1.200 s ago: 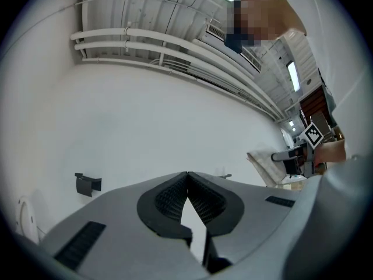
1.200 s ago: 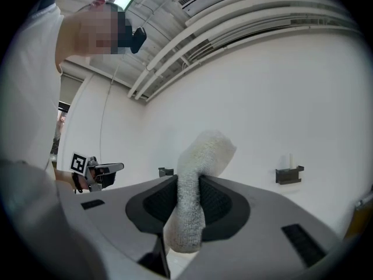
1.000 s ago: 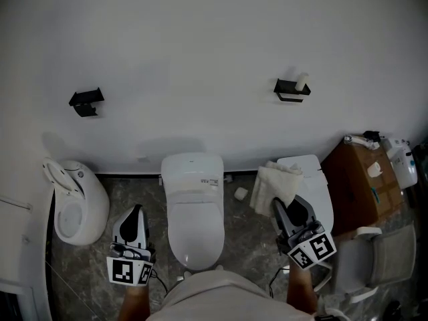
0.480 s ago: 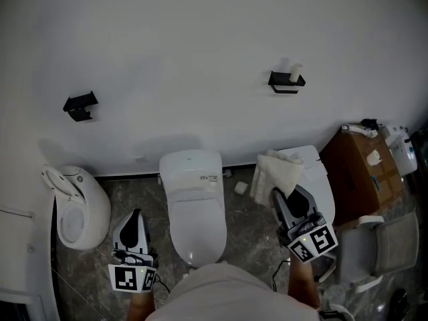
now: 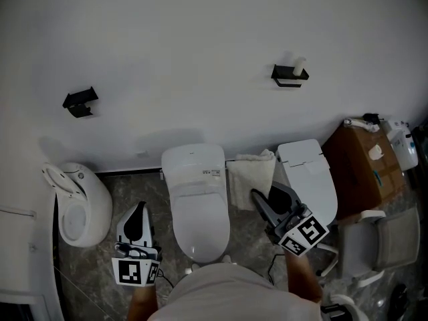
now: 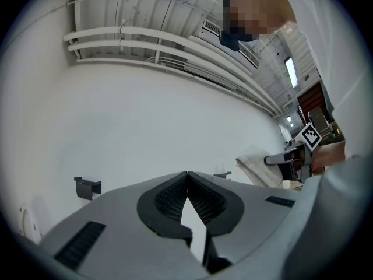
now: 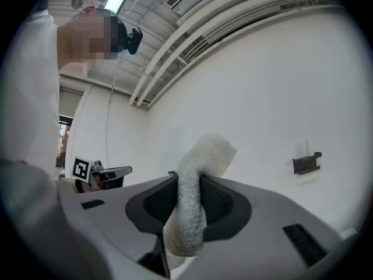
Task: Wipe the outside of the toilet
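A white toilet (image 5: 196, 202) with its lid down stands against the wall at the centre of the head view. Just right of its tank hangs a white towel (image 5: 250, 178), and my right gripper (image 5: 258, 202) is shut on it. In the right gripper view the towel (image 7: 195, 200) sticks up from between the jaws. My left gripper (image 5: 138, 212) hovers left of the bowl, shut with nothing in it, and its jaws (image 6: 187, 177) point at the bare wall.
A second white toilet (image 5: 309, 177) stands to the right, next to a cardboard box (image 5: 363, 169) and a grey chair (image 5: 381, 246). A white bin (image 5: 75, 204) sits at the left. Two black wall brackets (image 5: 79, 101) (image 5: 289, 75) hang above.
My right gripper has swung left with the towel, from over the second toilet to the gap beside the centre toilet's tank. The left gripper has barely moved.
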Demonstrator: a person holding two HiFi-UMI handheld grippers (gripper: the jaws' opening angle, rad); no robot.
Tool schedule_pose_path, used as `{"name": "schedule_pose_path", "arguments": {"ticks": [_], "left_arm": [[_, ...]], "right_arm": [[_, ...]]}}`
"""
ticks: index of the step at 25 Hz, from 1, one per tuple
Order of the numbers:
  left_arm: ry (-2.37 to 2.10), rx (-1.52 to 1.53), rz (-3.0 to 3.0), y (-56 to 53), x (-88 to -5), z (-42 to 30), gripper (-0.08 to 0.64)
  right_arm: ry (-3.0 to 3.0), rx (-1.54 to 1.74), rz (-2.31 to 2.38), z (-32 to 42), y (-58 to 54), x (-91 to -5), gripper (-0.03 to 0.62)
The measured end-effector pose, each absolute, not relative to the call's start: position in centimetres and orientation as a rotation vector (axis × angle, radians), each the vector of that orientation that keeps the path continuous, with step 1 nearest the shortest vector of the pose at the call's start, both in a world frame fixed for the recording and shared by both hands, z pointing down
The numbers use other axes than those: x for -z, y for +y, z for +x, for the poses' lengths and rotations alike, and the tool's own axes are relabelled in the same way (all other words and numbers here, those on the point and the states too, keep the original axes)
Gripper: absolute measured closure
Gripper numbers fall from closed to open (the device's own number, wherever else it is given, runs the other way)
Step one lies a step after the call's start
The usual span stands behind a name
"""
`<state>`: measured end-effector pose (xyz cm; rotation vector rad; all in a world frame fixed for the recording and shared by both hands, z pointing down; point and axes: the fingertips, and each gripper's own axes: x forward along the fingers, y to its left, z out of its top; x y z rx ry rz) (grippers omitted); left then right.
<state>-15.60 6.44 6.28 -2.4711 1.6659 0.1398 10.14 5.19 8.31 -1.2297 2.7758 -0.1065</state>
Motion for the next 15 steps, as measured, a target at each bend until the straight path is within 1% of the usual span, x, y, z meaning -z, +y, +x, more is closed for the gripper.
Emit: {"name": "schedule_pose_path", "arguments": {"ticks": [15], "left_arm": [[1.673, -0.149, -2.502, 6.4, -6.8, -17.7, 0.543]], "right_arm": [[2.817, 0.013, -1.281, 7.1, 4.7, -8.1, 0.476]]}}
